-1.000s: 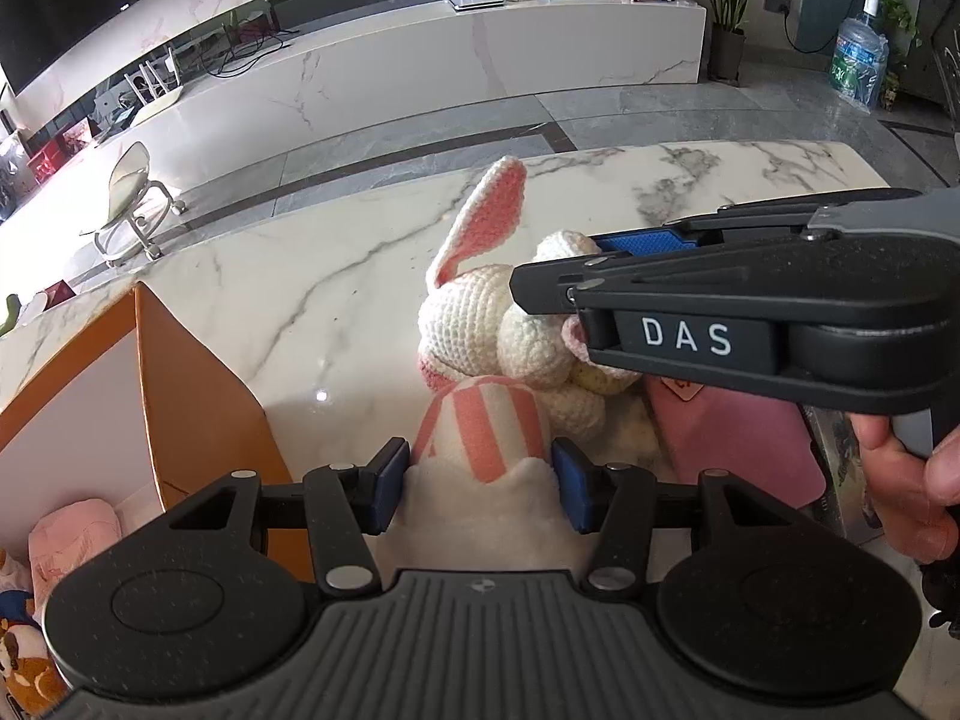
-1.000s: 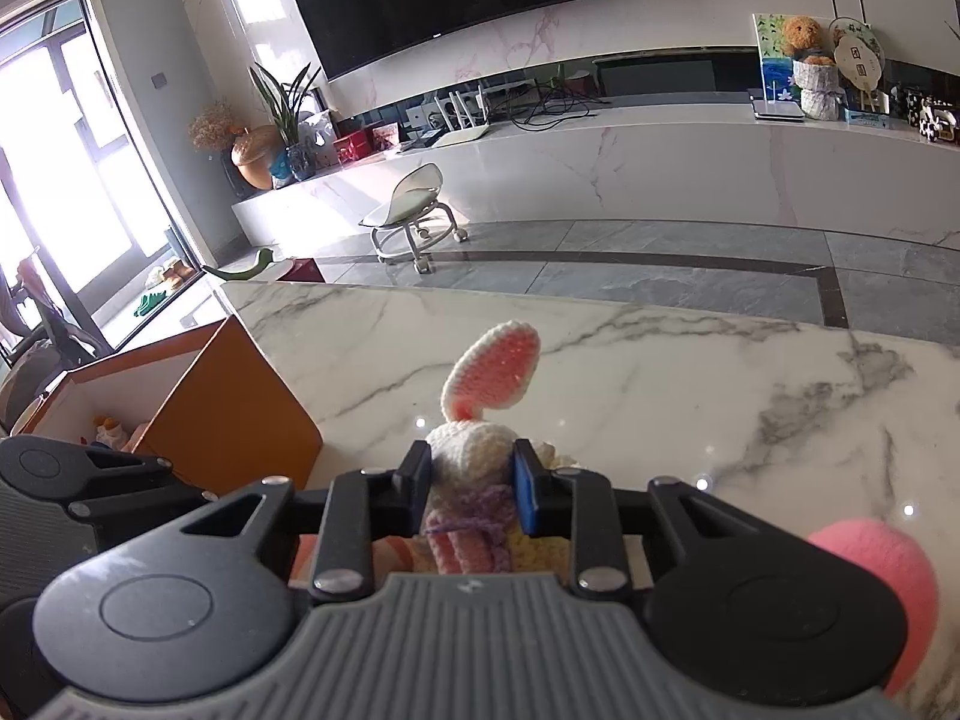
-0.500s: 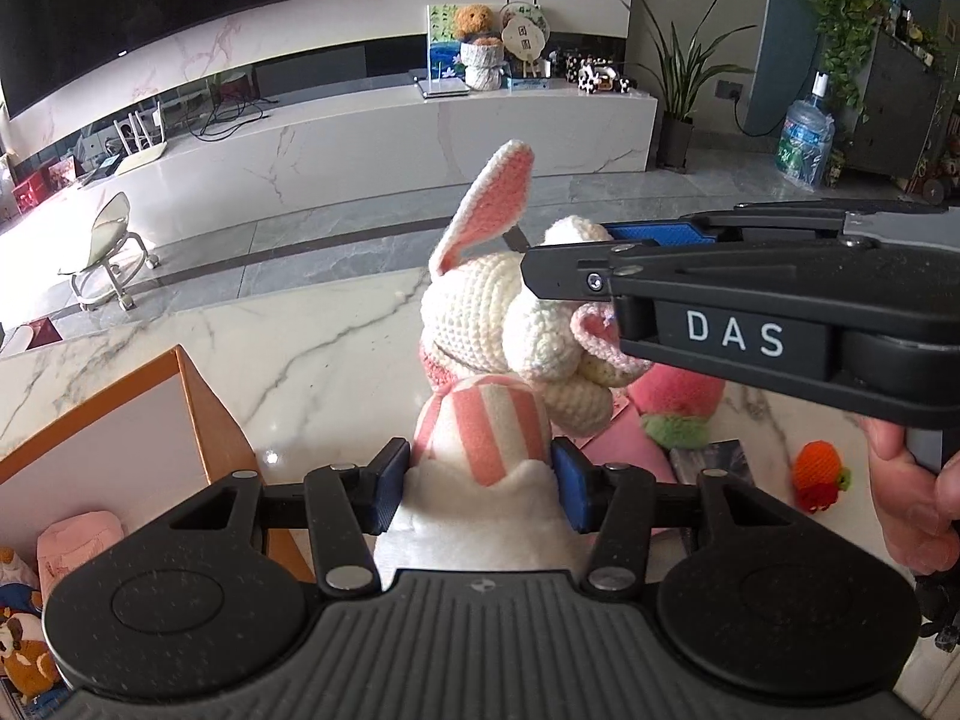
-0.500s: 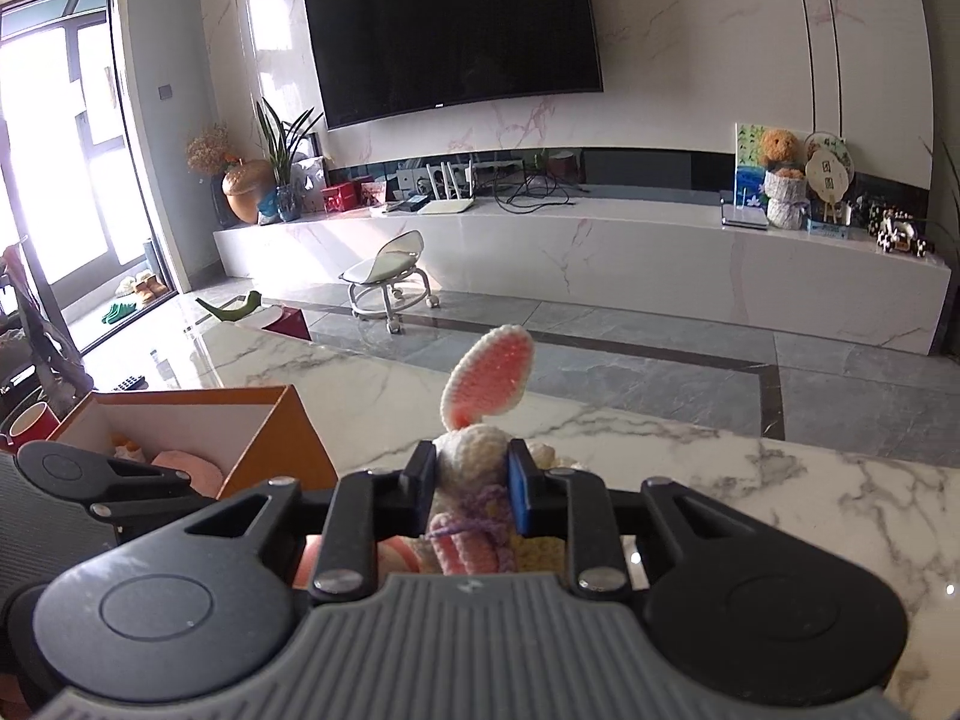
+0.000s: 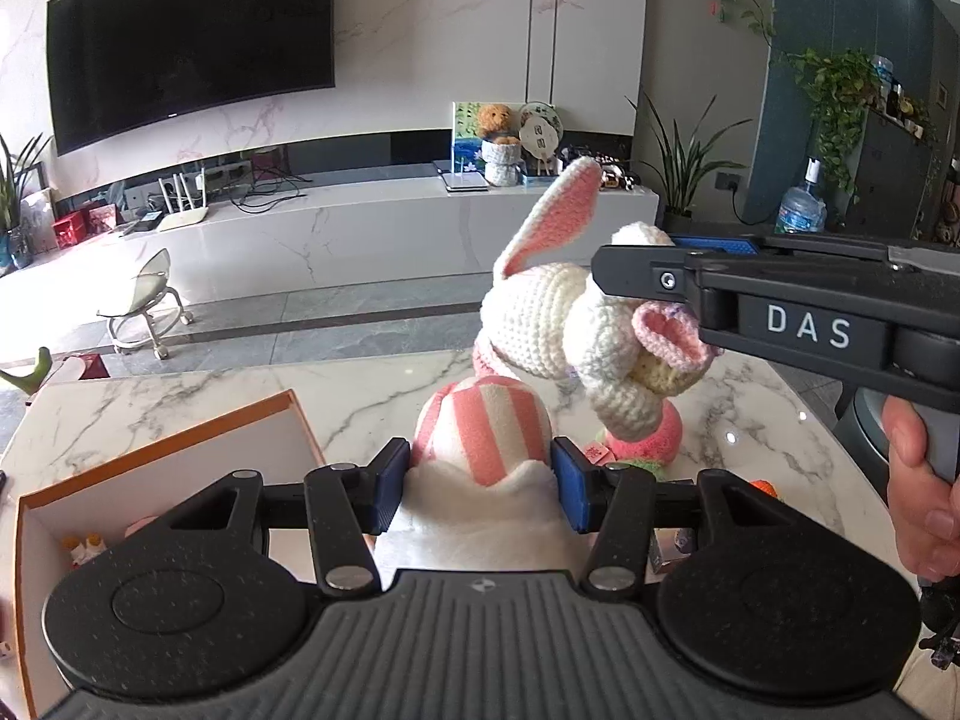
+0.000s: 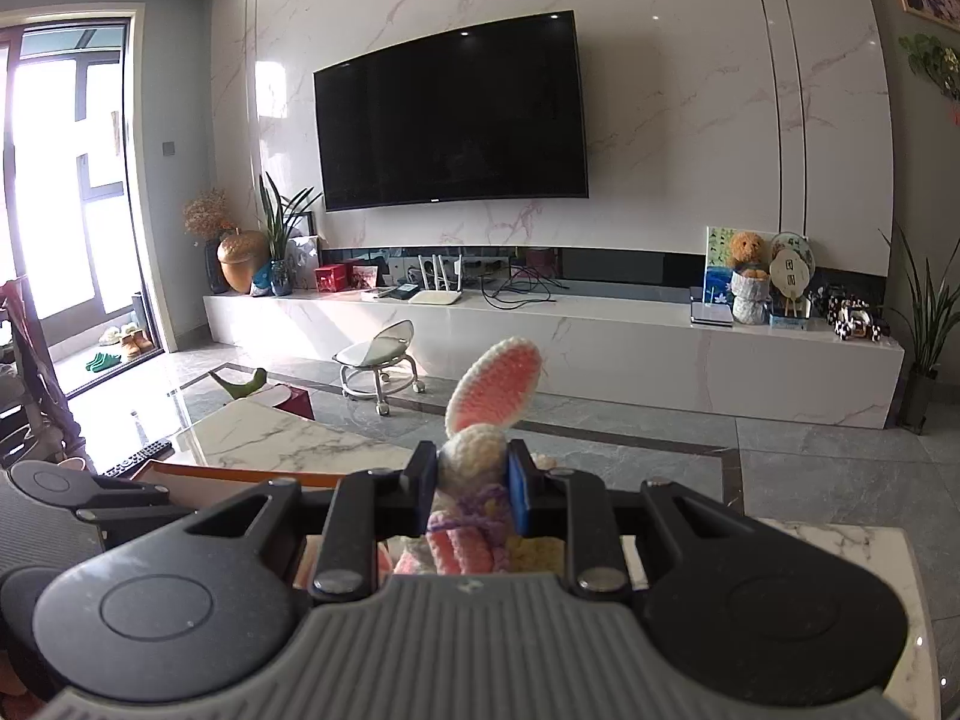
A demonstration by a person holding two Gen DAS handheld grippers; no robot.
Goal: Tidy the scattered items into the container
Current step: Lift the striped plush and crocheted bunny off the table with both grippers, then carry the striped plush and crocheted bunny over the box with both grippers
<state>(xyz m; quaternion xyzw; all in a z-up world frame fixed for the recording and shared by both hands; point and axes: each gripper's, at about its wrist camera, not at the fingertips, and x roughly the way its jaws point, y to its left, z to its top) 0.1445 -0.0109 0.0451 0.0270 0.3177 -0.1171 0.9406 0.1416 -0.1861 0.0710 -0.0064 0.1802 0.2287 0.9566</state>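
Note:
My left gripper point(image 5: 480, 474) is shut on a pink-and-white striped plush toy point(image 5: 483, 426), held above the marble table point(image 5: 360, 396). My right gripper point(image 6: 471, 483) is shut on a white crocheted rabbit point(image 6: 480, 450) with pink ears; in the left wrist view the rabbit point(image 5: 558, 318) hangs in the air from the right gripper point(image 5: 648, 264), just beyond the striped toy. The orange box with white inside point(image 5: 150, 468) stands at the lower left, with small toys in it. Its orange rim point(image 6: 240, 474) shows left of the right gripper.
A pink crocheted fruit point(image 5: 654, 438), a small orange toy point(image 5: 765, 487) and a small card lie on the table to the right. A remote point(image 6: 135, 457) lies at the table's far left edge. Beyond are floor, a stool and a TV bench.
Both grippers have risen together with their toys. The rabbit and the striped toy are now well above the table, and the box shows lower and more open at the left.

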